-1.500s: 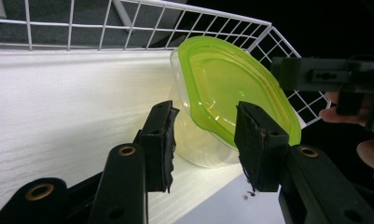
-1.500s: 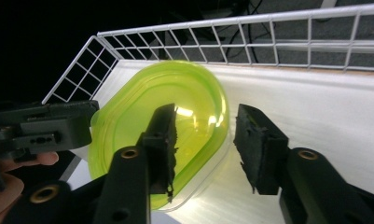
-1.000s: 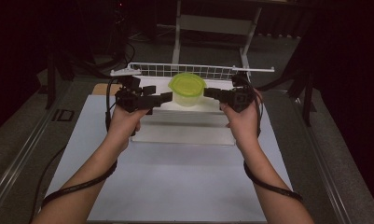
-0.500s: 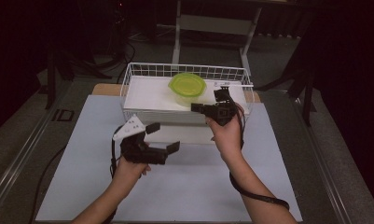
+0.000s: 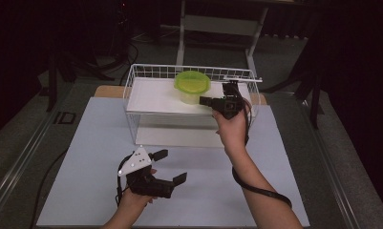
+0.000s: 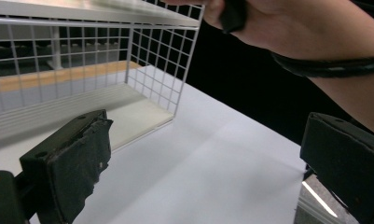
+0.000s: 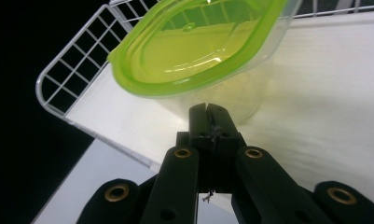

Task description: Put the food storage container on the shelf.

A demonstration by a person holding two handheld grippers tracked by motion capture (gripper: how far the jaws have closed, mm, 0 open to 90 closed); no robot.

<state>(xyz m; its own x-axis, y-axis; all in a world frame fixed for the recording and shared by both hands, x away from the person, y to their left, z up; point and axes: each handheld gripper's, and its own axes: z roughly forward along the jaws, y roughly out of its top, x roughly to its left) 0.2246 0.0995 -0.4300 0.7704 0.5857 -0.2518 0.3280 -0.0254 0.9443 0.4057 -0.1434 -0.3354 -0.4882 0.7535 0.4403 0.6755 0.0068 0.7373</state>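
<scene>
Right gripper, raised at the wire basket's right end, with both jaws pressed flat together and nothing between them; in the right gripper view the closed tips lie against or just short of the clear container, below its green lid, and contact cannot be told. The container stands on the white shelf atop the basket, toward its right half. Left gripper, held low over the white table in front of the basket and well apart from it, jaws spread wide after just opening, holding nothing; its pads frame bare tabletop beside the basket's near corner.
</scene>
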